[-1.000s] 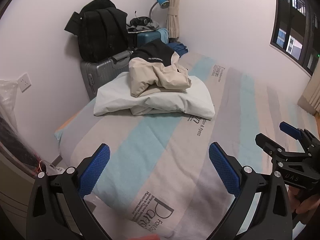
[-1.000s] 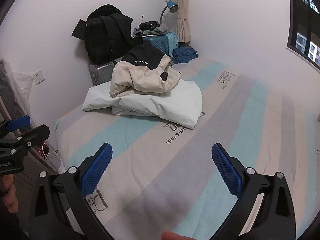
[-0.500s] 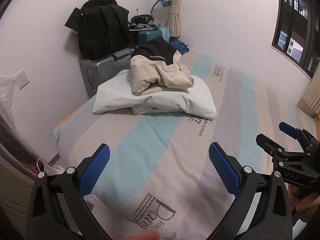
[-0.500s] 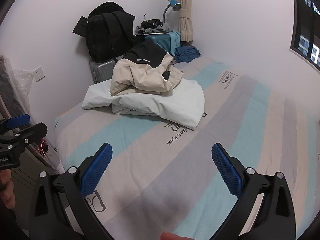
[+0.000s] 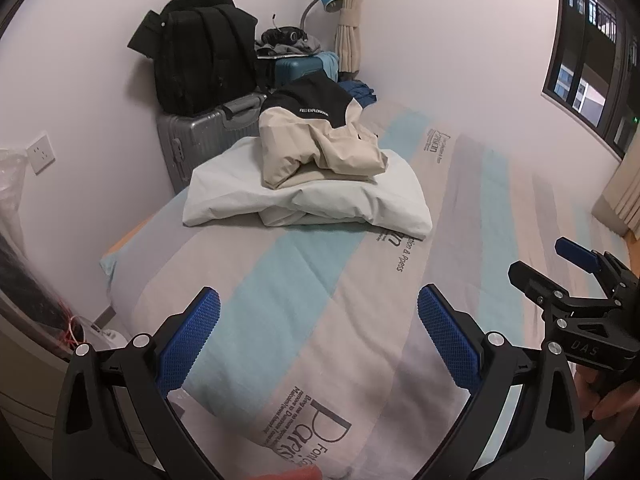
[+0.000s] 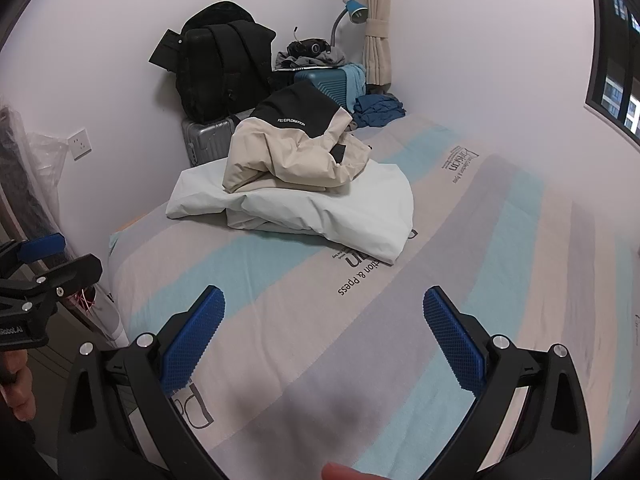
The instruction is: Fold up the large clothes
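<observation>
Both the left gripper [image 5: 318,334] and the right gripper [image 6: 324,334] hover spread wide with nothing between their fingers, over the striped bedsheet [image 5: 304,280]. Farther up the bed, a beige-and-black jacket [image 6: 292,148] lies bundled on a folded white garment [image 6: 320,216], with a silver suitcase [image 5: 200,136] and black backpack [image 5: 200,48] behind.

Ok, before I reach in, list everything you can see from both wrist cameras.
jacket: one, beige and black, bundled on the white garment
white garment: one, white, crumpled on the bed
bed: one, striped blue, grey and beige cover
silver suitcase: one, against the wall
backpack: one, black, on the silver suitcase
teal suitcase: one, in the corner
blue clothes: one pile, at the bed's far end
lamp: one, blue shade, by the curtain
wall socket: one, white
left gripper: fingers apart, empty
right gripper: fingers apart, empty
</observation>
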Tool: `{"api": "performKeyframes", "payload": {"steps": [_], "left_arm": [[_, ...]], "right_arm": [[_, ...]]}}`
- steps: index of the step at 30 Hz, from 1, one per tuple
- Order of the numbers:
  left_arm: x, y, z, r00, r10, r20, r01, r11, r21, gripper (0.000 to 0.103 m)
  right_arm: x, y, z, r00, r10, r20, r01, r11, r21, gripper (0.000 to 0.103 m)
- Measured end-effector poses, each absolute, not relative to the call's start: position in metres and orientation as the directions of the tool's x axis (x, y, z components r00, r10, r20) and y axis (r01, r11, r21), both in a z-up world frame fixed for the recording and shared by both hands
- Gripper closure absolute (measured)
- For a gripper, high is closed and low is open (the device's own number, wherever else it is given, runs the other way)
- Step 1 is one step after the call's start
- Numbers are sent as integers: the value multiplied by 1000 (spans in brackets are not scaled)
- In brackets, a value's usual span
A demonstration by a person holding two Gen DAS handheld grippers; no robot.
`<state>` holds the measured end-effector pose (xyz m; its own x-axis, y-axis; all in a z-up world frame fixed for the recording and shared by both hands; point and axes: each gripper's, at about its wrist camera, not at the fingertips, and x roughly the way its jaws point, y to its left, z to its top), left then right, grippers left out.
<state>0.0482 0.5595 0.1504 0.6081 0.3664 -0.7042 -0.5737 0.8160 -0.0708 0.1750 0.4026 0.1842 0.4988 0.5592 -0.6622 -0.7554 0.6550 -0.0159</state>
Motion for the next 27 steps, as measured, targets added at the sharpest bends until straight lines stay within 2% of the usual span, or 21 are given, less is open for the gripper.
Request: {"api": "performKeyframes", "payload": {"steps": [7, 10, 14, 18, 24, 27], "left_arm": [[48, 557, 153, 617, 364, -697, -565, 822, -72, 6], [46, 560, 152, 651, 304, -696, -543, 827, -147, 6], [46, 555, 151, 645, 330, -689, -543, 833, -109, 6], [42, 555, 149, 670, 308, -676, -529, 836, -143, 6], [42, 561, 147, 611, 345, -713, -577, 810, -103, 6], [38, 563, 148, 617, 357, -701, -583, 806, -102, 6]], "right_arm": [[175, 406, 184, 496, 560, -664, -757, 653, -16, 7], [174, 407, 184, 499, 560, -661, -758, 653, -18, 7], [174, 408, 182, 498, 560, -662, -758, 653, -18, 7], [173, 407, 182, 496, 561, -662, -759, 651, -17, 7], [171, 406, 181, 495, 561, -663, -761, 649, -19, 7], [170, 405, 181, 497, 562, -661, -759, 650, -18, 7]]}}
